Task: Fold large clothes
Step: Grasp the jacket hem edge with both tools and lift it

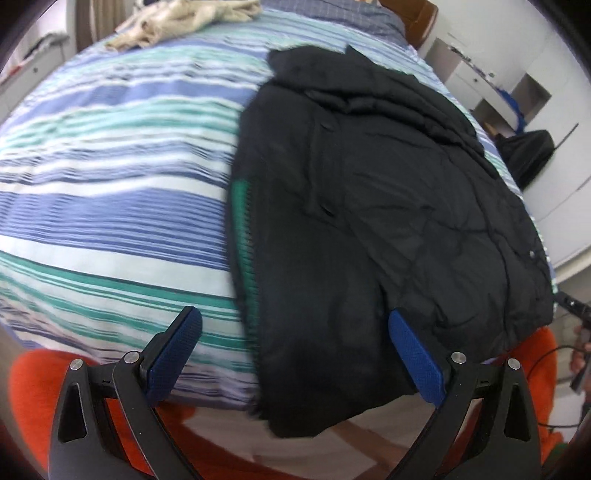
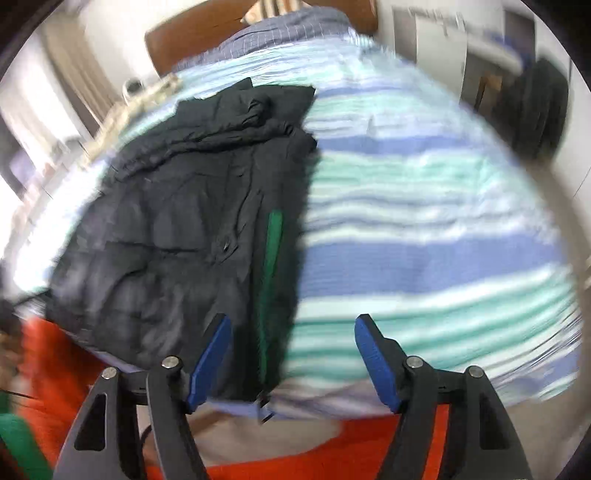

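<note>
1. Left wrist view. The left gripper (image 1: 293, 354) has its jaws spread wide, with nothing between the blue pads (image 1: 415, 356). It hangs above the near edge of the bed, apart from the cloth.
2. A black jacket (image 1: 388, 206) lies on the striped bedspread (image 1: 110, 192), on the right half of this view. Its near end hangs over the bed's near edge, between the two pads as seen from the camera.
3. A green strip (image 1: 241, 206) runs along the jacket's left edge. The jacket surface is creased; a few snaps or buttons show on it, too small to tell which.
4. A beige crumpled cloth (image 1: 184, 18) lies at the far end of the bed, well apart from the jacket. White cabinets (image 1: 509, 85) stand beyond the bed at right. Orange fabric (image 1: 33, 391) fills the bottom corners; what it belongs to I cannot tell.
5. Right wrist view, blurred throughout. The right gripper (image 2: 291, 354) also has its jaws spread, empty, above the bed's near edge.
6. Here the black jacket (image 2: 177, 229) sits left of centre on the striped bedspread (image 2: 424, 236). Its green strip (image 2: 271, 266) runs lengthwise near its right edge, ending between the pads.
7. A brown headboard (image 2: 192, 33) shows at the far end. A dark object (image 2: 546, 107) stands at the right; blur hides what it is.
</note>
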